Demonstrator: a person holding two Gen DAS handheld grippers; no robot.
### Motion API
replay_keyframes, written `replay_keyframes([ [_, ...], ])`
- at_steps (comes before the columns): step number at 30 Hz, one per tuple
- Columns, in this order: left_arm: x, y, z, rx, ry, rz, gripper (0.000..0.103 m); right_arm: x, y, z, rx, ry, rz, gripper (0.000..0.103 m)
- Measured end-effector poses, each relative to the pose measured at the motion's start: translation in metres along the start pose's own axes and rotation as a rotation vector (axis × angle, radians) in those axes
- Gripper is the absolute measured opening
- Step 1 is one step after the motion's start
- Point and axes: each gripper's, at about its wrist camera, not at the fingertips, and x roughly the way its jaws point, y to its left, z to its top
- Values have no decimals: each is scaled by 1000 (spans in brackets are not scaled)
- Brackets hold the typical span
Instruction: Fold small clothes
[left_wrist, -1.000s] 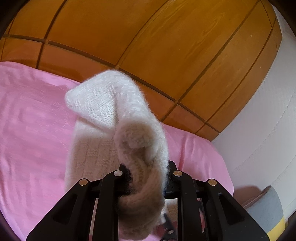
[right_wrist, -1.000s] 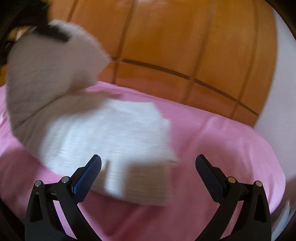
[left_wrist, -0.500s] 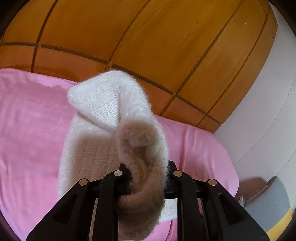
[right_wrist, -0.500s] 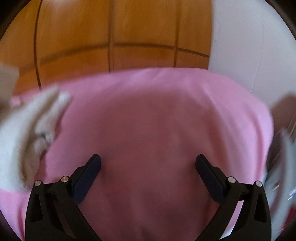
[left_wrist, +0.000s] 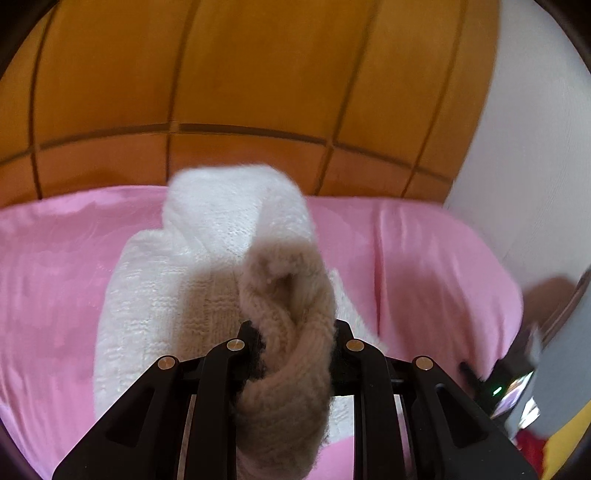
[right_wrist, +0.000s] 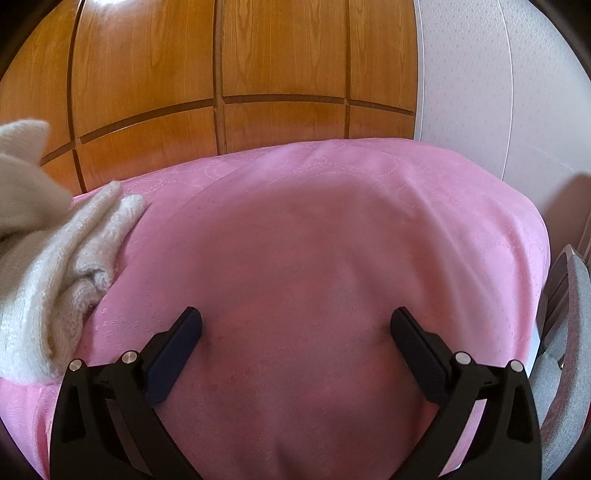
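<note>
A bed with a pink cover (right_wrist: 332, 258) stands against a wall of orange wooden panels (right_wrist: 280, 66), with a pale papered wall (right_wrist: 480, 81) to the right and part of a grey chair (right_wrist: 569, 332) at the bed's edge. The thing to be folded is a fluffy cream knitted garment (left_wrist: 162, 295): most of it lies spread on the cover, and one end rises in a loop from the bed to the left gripper (left_wrist: 291, 336), whose fingers are pinching a thick bunch of the knit between them. In the right wrist view the same garment shows only at the far left, a rumpled heap with a raised part above it. The right gripper (right_wrist: 295, 328) has its fingers spread wide with nothing between them, held low over bare cover and well apart from the garment. The risks, as I judge them: the bunch in the left fingers is bulky and soft, so it could slide out if pulled sideways; lifting by one end could drag the flat part and undo whatever fold lies there; and with the other gripper off to the side, nothing pins the cloth down, so the folded edge may land crooked. The left gripper points forward and somewhat down toward the bed's far edge; the right one is angled down at the cover, facing the panels.
</note>
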Motion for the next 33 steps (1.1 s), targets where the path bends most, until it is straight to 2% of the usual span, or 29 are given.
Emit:
replay_keyframes([
  [6,28,-41,-26,208,44,56,18,-1,1,-3,2,-8,-1,101],
  [12,55,-78,-50,371,73,89,18,-4,0,-8,5,-19,-1,101],
  [13,58,-84,-54,401,72,109,25,-3,0,-9,5,-21,-1,101],
  [14,59,-89,-58,427,67,122,37,-3,0,-9,5,-22,-1,101],
  [15,57,-93,-61,442,59,114,43,-3,0,-9,5,-25,0,101],
  [16,53,-95,-63,441,53,89,61,-3,0,-9,5,-26,2,101],
  [17,47,-97,-64,427,54,33,77,-3,0,-9,5,-29,3,101],
  [18,42,-97,-65,414,56,-5,81,-3,0,-9,5,-32,4,101],
  [21,20,-94,-71,372,35,-96,84,-4,-1,-11,5,-41,5,101],
  [23,7,-86,-72,352,17,-110,84,-4,-1,-10,5,-42,7,101],
  [26,-12,-61,-66,272,-39,-74,84,-3,-1,-9,4,-38,6,101],
  [28,-28,-35,-58,175,-86,-31,84,-2,-1,-8,2,-29,7,101],
  [32,-59,26,-51,-42,-179,108,84,0,-1,-1,-29,15,19,101],
  [33,-67,41,-53,-88,-197,140,84,0,-1,5,-51,57,28,101],
])
